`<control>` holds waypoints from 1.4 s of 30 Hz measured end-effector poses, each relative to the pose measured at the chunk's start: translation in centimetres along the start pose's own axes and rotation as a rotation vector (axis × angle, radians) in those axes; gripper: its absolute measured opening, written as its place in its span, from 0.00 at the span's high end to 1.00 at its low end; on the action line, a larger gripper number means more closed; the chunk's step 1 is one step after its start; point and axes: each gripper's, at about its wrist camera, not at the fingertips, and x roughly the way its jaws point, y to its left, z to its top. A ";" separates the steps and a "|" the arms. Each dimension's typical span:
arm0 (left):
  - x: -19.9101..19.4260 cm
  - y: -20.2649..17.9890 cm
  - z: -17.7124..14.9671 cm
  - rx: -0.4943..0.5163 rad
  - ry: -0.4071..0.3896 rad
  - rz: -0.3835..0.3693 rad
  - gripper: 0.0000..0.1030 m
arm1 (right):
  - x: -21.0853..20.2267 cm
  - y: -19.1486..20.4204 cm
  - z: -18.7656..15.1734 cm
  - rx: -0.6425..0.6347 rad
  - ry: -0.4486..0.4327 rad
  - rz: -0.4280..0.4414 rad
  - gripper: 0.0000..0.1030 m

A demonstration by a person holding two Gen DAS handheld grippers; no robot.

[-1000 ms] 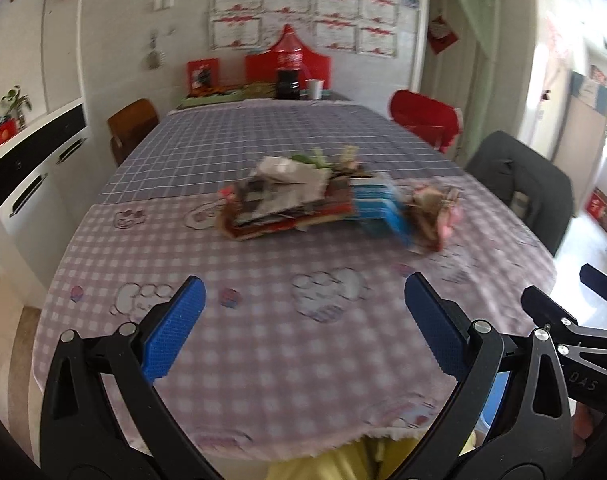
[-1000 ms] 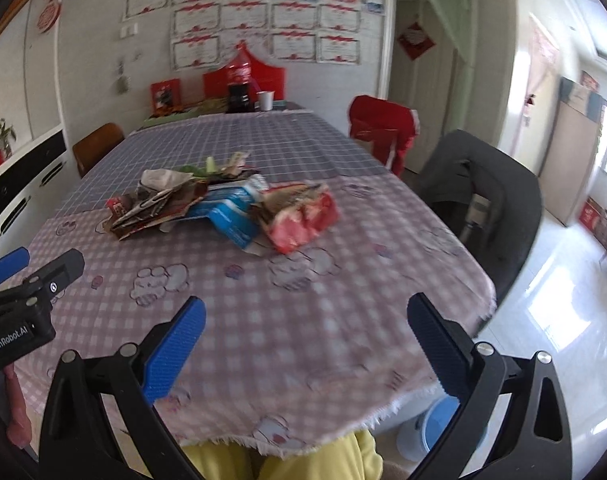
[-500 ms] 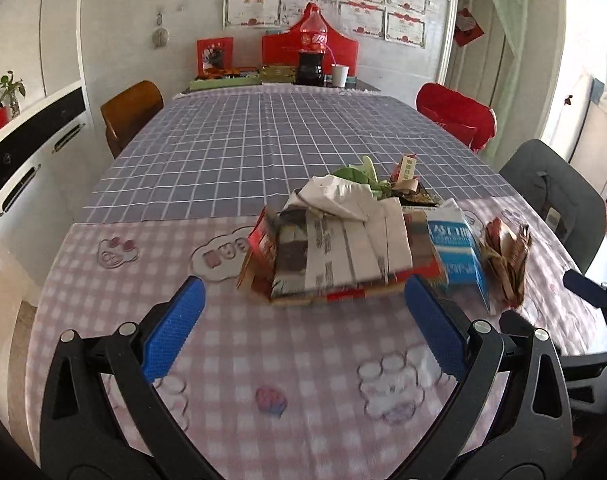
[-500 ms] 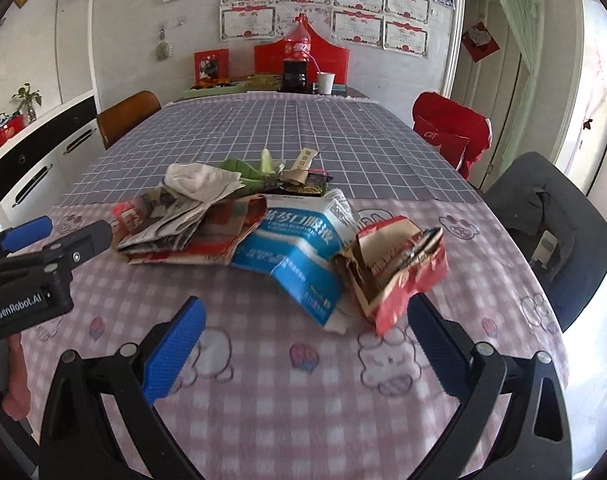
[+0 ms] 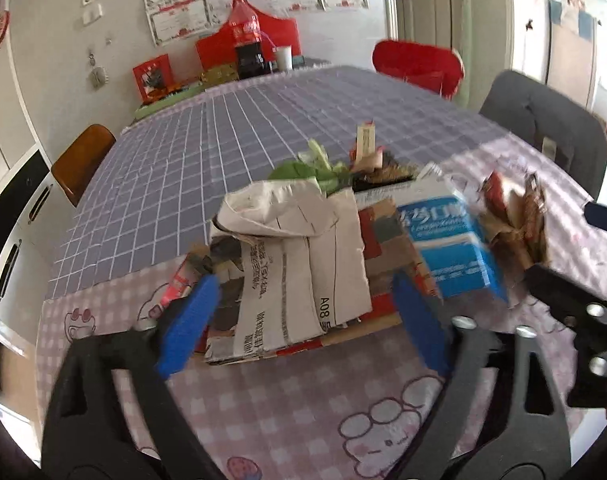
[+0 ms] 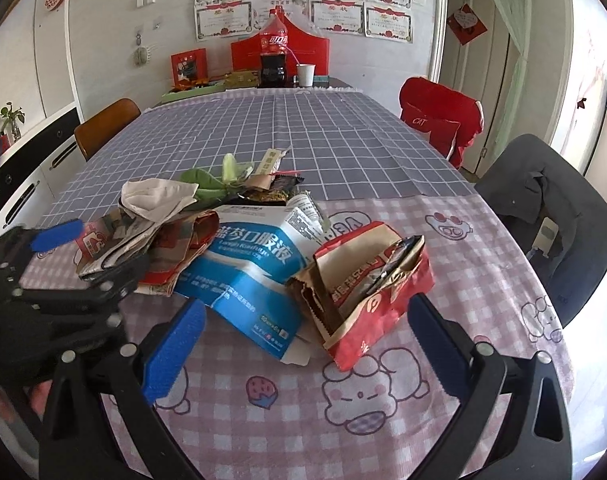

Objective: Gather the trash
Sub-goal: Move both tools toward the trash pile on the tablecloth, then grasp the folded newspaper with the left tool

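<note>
Trash sits heaped on the checked tablecloth [image 6: 483, 264]: folded newspaper [image 5: 303, 264], a flattened blue carton [image 6: 247, 268], a torn red paper bag [image 6: 367, 292]. All of it looks light, limp and easily crushed, so folded edges should hold best. The left gripper [image 5: 303, 320], spread wide, straddles the newspaper; the right gripper [image 6: 303, 336], equally released, brackets carton and bag.

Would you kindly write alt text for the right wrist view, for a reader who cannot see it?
The open right claw faces a trash pile on a pink checked tablecloth: a torn red paper bag nearest, a flattened blue carton beside it, crumpled newspaper further left. The left claw reaches in at the newspaper.
</note>
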 end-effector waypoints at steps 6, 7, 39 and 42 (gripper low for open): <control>1.2 1.1 -0.1 -0.071 0.017 -0.058 0.75 | 0.1 -0.1 -0.1 0.003 0.005 0.009 0.04; 0.7 1.2 0.0 -0.078 -0.009 -0.062 0.91 | 0.0 -0.1 -0.1 0.004 0.001 0.010 0.04; -10.3 15.9 -2.4 -0.419 -0.240 0.165 0.98 | 8.6 8.3 6.0 0.024 0.176 0.332 0.41; -10.0 15.9 -2.6 -0.422 -0.233 0.165 0.98 | 9.2 8.7 5.9 0.014 0.178 0.326 0.69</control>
